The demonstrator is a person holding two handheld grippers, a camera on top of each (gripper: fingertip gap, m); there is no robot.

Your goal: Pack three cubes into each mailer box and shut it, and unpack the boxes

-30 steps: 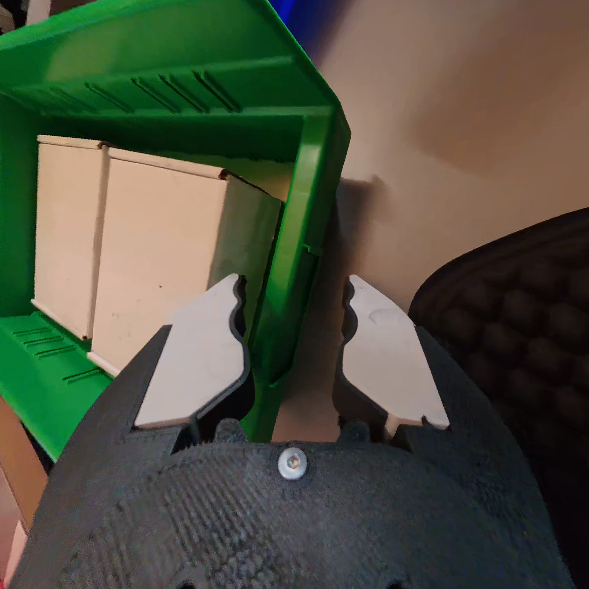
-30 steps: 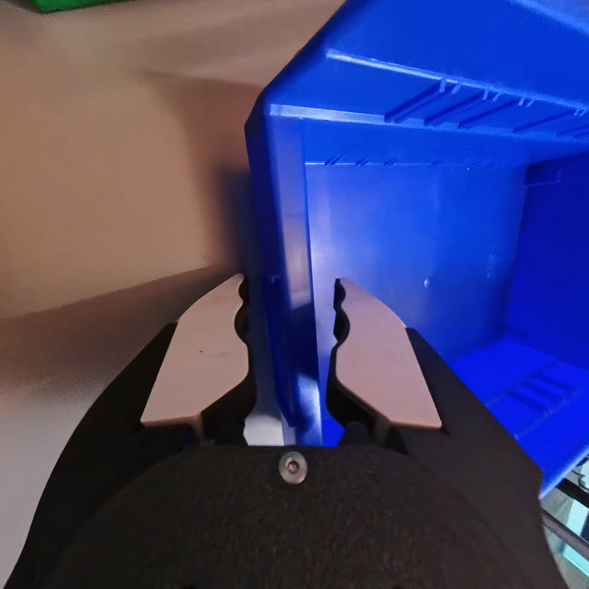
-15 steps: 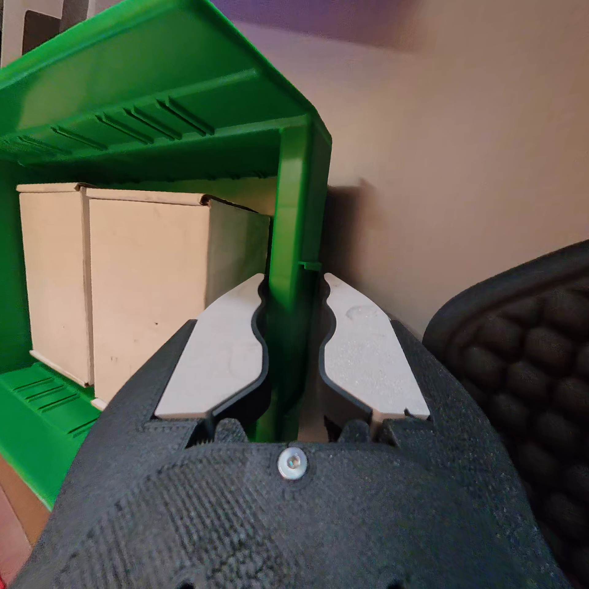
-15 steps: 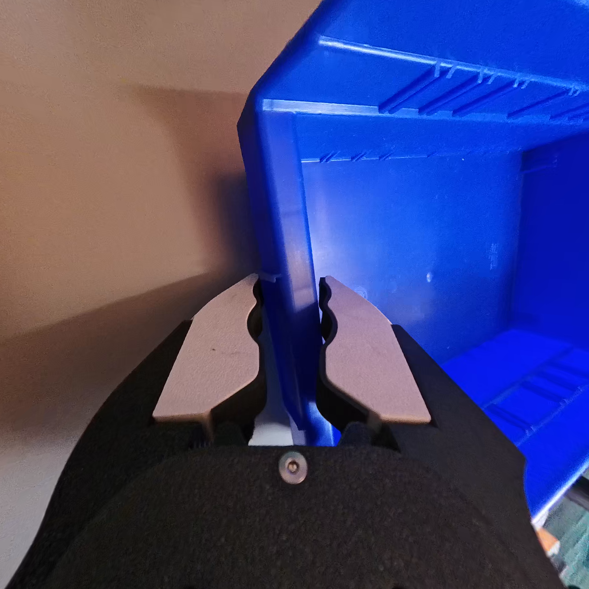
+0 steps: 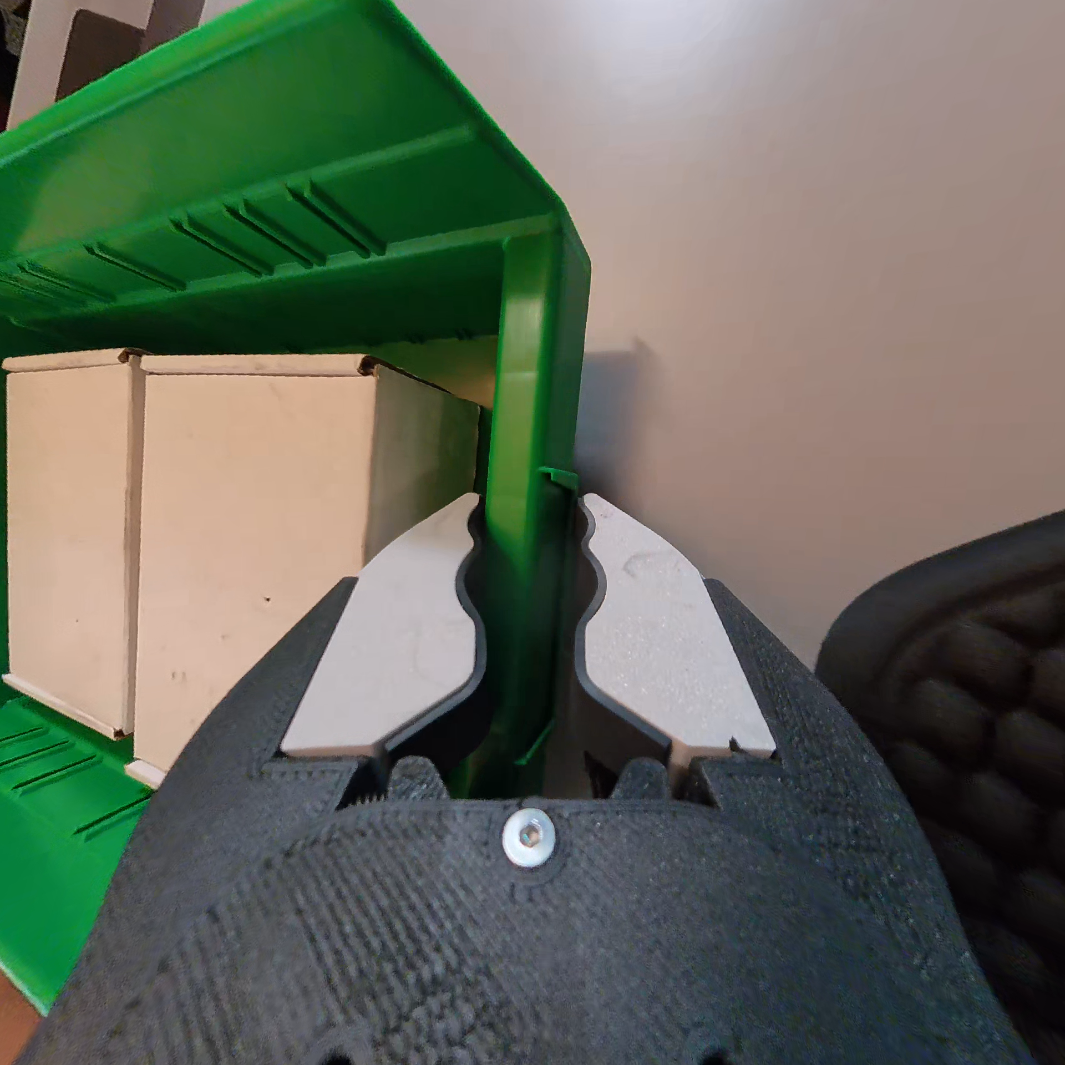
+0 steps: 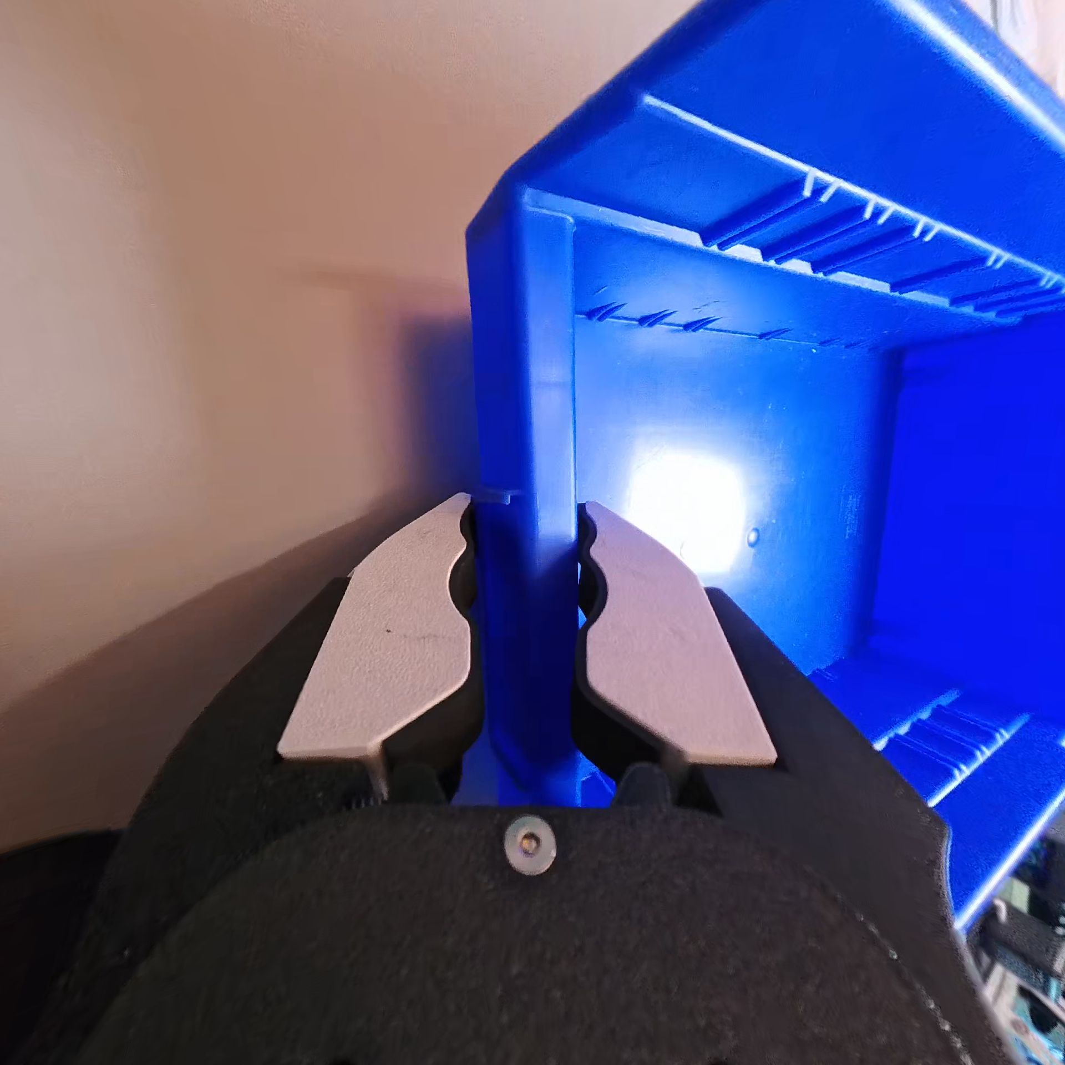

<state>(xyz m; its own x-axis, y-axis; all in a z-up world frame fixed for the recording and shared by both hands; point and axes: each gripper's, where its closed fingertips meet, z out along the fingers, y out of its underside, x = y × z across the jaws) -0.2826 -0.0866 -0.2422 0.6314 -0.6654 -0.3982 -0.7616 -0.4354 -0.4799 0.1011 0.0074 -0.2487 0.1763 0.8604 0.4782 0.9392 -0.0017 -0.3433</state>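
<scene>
- Starting on the left: the left gripper (image 5: pixel 530 507) is pinching the side wall of the green bin (image 5: pixel 248 190), one finger inside, one outside, wall squeezed between the pads.
- Taking that green wall as the landmark: the mailer boxes (image 5: pixel 253 553) sit just left of it, inside the bin. Two show, cream cardboard, side by side and touching, both shut as far as I can tell. The nearer one is just beside the inner finger, not touching from what I can see.
- The boxes look a bit taller than wide from this angle, standing against what seems to be the bin floor, so the bin looks tipped toward the camera. Left gripper is clearly the nearer one to them.
- Right of the green wall: plain beige table surface (image 5: pixel 807 288), then a black bumpy foam pad (image 5: pixel 979 720) at the edge.
- Further right, the right gripper (image 6: pixel 525 507) is clamped on the side wall of a blue bin (image 6: pixel 807 173) the same way. That bin looks empty where I can see in; just a bright glare on its base.
- No cubes in sight anywhere.
- My guess: both bins get hauled or tipped by their walls; the boxes could slide.
- Writing: faint moulded marks on the blue bin, far too small to read. No labels on the boxes.
</scene>
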